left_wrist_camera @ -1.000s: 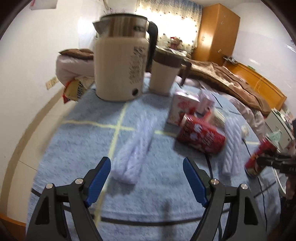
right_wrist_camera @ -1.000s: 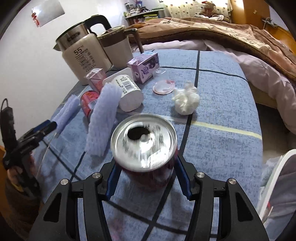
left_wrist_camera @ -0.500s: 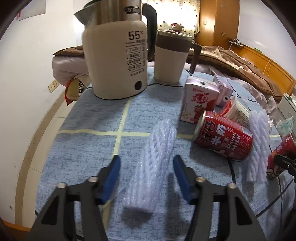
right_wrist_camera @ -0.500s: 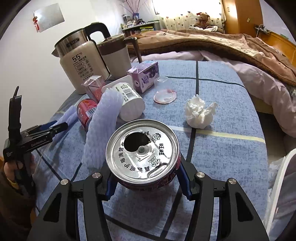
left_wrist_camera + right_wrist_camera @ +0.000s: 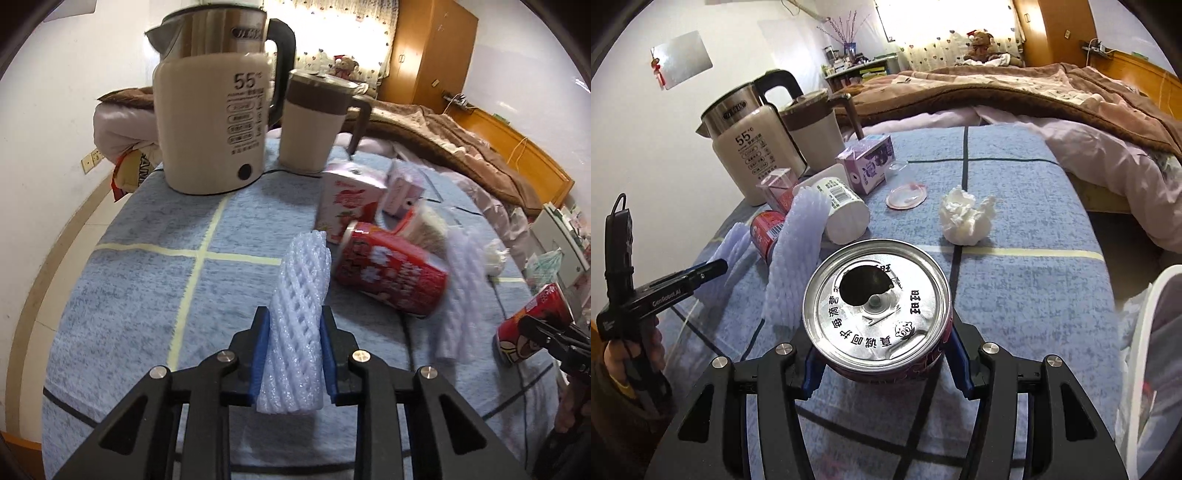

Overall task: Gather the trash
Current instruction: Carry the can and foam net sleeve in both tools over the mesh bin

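My left gripper (image 5: 293, 354) is shut on a white foam net sleeve (image 5: 299, 317) lying on the blue checked cloth (image 5: 147, 295). My right gripper (image 5: 884, 363) is shut on an opened red drink can (image 5: 877, 314), held above the cloth; it also shows at the right edge of the left wrist view (image 5: 532, 328). A second red can (image 5: 388, 275) lies on its side beside a second foam sleeve (image 5: 458, 295). A pink carton (image 5: 347, 203), a purple carton (image 5: 868, 162), a white paper cup (image 5: 838, 206), a plastic lid (image 5: 907, 195) and a crumpled tissue (image 5: 966, 216) lie around.
A cream electric kettle (image 5: 214, 125) and a cream lidded mug (image 5: 314, 122) stand at the back of the cloth. A bed with a brown blanket (image 5: 1034, 88) lies behind. A white bin rim with a plastic bag (image 5: 1148, 332) is at the right edge.
My left gripper has moved forward over the foam sleeve and shut on it. My right gripper has kept hold of the can, nearly still.
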The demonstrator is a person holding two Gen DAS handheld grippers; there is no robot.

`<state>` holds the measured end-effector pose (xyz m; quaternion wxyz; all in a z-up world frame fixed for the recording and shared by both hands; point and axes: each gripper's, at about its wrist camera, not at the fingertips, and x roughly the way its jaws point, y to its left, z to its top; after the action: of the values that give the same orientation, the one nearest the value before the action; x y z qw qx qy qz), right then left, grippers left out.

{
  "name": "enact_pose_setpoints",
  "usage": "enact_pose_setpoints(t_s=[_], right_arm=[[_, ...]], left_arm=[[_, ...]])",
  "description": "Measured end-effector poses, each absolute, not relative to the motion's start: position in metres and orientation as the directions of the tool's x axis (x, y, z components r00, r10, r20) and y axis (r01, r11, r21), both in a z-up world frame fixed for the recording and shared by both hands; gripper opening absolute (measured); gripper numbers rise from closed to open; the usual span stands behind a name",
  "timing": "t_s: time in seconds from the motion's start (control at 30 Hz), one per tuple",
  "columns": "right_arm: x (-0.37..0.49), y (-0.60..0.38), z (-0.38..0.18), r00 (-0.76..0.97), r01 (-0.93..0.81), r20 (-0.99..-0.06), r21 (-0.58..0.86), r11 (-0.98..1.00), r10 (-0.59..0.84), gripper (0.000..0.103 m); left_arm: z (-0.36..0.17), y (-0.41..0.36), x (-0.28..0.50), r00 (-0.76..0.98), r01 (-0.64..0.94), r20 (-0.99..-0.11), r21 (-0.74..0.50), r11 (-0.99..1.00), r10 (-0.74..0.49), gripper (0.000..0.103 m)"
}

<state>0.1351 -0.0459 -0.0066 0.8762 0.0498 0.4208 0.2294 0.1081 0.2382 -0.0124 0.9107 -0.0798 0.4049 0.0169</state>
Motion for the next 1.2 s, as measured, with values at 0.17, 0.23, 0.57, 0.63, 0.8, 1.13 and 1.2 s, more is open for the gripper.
enact_pose_setpoints(t_s=[0.17,0.23,0.57,0.63,0.8,1.13,1.2], right_arm=[[0.122,-0.062,0.003,0.566,-0.347,-0.694,0.289,0.892,0.444,0.055],[0.118,-0.069,0.006,0.577,-0.339,-0.684,0.297,0.893,0.447,0.055],[0.094,-0.117,0.026,0.635,-0.267,-0.657,0.307,0.914,0.406,0.055],[0.09,-0.128,0.029,0.645,-0.248,-0.656,0.305,0.919,0.392,0.055],[0.079,-0.158,0.036,0.67,-0.208,-0.649,0.303,0.93,0.361,0.055],[0.064,-0.221,0.042,0.708,-0.104,-0.649,0.293,0.95,0.278,0.055],[0.061,-0.233,0.041,0.713,-0.082,-0.652,0.291,0.953,0.26,0.055]], left_arm=[[0.0,0.216,0.095,0.691,-0.051,-0.718,-0.159,0.986,-0.08,0.027],[0.006,0.204,0.088,0.703,-0.028,-0.705,-0.159,0.987,-0.094,0.027],[0.043,0.145,0.07,0.748,0.106,-0.633,-0.186,0.977,-0.202,0.027],[0.045,0.131,0.072,0.745,0.13,-0.631,-0.181,0.975,-0.216,0.027],[0.048,0.093,0.076,0.731,0.2,-0.631,-0.17,0.965,-0.262,0.027],[0.049,0.007,0.077,0.695,0.337,-0.628,-0.145,0.93,-0.35,0.027],[0.048,-0.011,0.078,0.677,0.37,-0.631,-0.153,0.916,-0.379,0.027]])
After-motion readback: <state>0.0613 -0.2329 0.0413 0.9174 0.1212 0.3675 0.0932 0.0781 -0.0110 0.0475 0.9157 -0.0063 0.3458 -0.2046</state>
